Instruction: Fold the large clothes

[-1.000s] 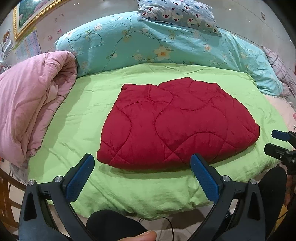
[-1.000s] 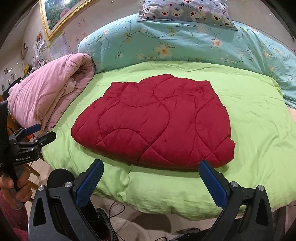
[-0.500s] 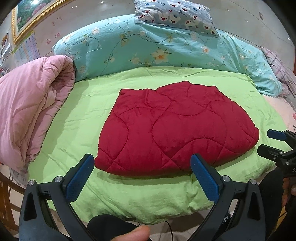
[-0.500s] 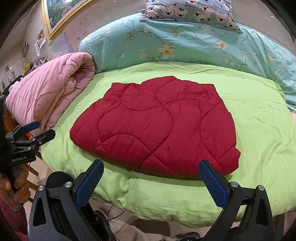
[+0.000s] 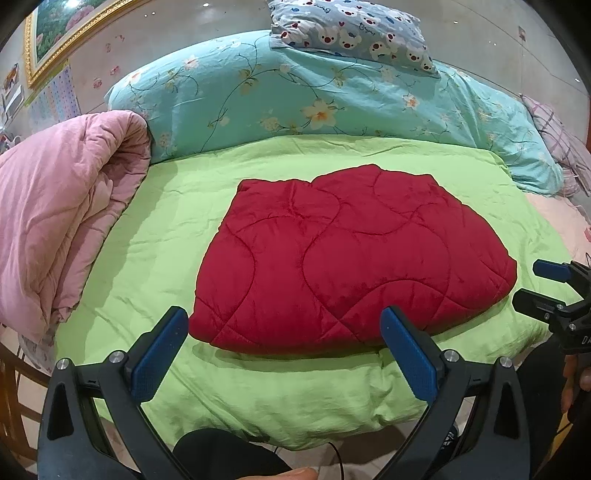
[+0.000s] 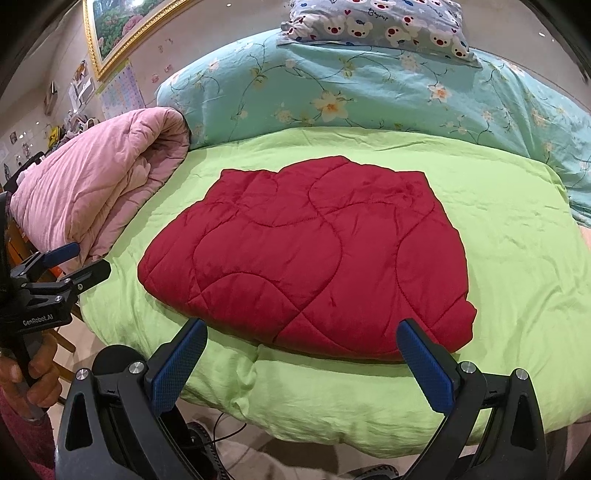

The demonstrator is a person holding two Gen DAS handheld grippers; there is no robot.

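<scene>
A red quilted garment (image 5: 351,258) lies folded into a thick flat bundle on the green bedspread (image 5: 155,251); it also shows in the right wrist view (image 6: 314,258). My left gripper (image 5: 284,325) is open and empty, hovering at the bundle's near edge, fingers either side of its near left part. My right gripper (image 6: 303,336) is open and empty, just in front of the bundle's near right part. Each gripper shows in the other's view, the right one (image 5: 546,291) and the left one (image 6: 74,266).
A rolled pink quilt (image 5: 55,229) lies along the bed's left side. A turquoise floral duvet (image 5: 332,99) and a bear-print pillow (image 5: 351,33) sit at the head. The bed's near edge (image 6: 332,413) drops off below the grippers.
Both grippers have moved slightly forward toward the red bundle, so it sits nearer the fingertips. Both stay open. The bundle has not moved.
</scene>
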